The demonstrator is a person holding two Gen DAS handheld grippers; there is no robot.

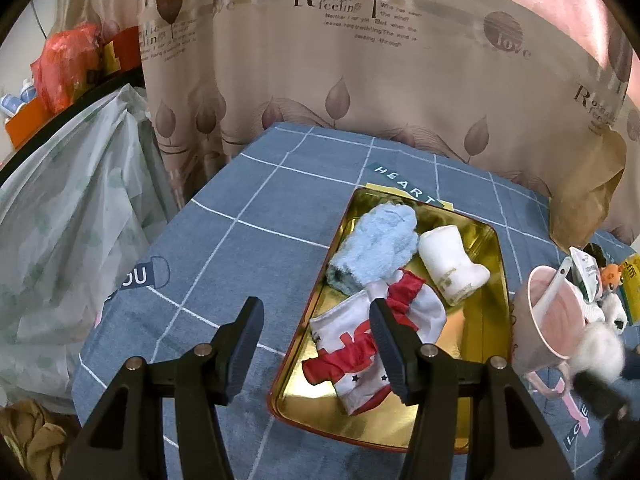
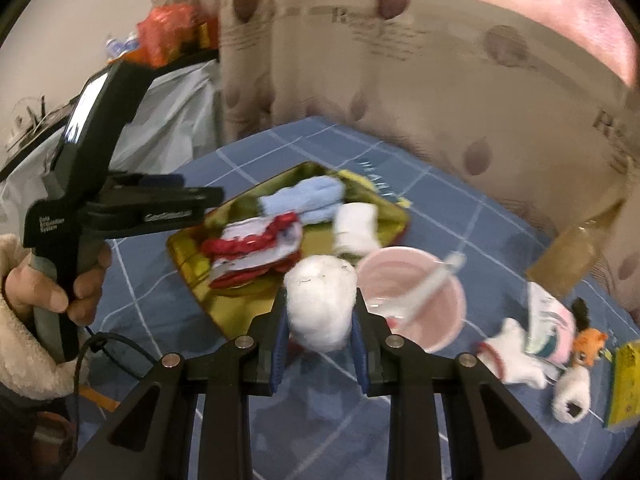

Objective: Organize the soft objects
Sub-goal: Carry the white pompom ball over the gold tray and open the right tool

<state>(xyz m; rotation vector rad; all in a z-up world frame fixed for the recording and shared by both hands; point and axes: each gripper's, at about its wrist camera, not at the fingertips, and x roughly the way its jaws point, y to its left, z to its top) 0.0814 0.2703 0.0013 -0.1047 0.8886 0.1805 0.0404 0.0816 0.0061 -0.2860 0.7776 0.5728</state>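
A gold tray lies on the blue checked cloth. In it are a light blue fluffy mitten, a small white boot-shaped sock and a red and white cloth. My left gripper hangs open over the tray's near left edge with nothing between its fingers. My right gripper is shut on a white fluffy ball, lifted above the table near the tray and a pink cup. The right wrist view is blurred by motion.
The pink cup holds a white spoon right of the tray. Further right lie a white sock, a packet, an orange toy and a yellow sponge. A curtain hangs behind; a plastic bag bulges at the left.
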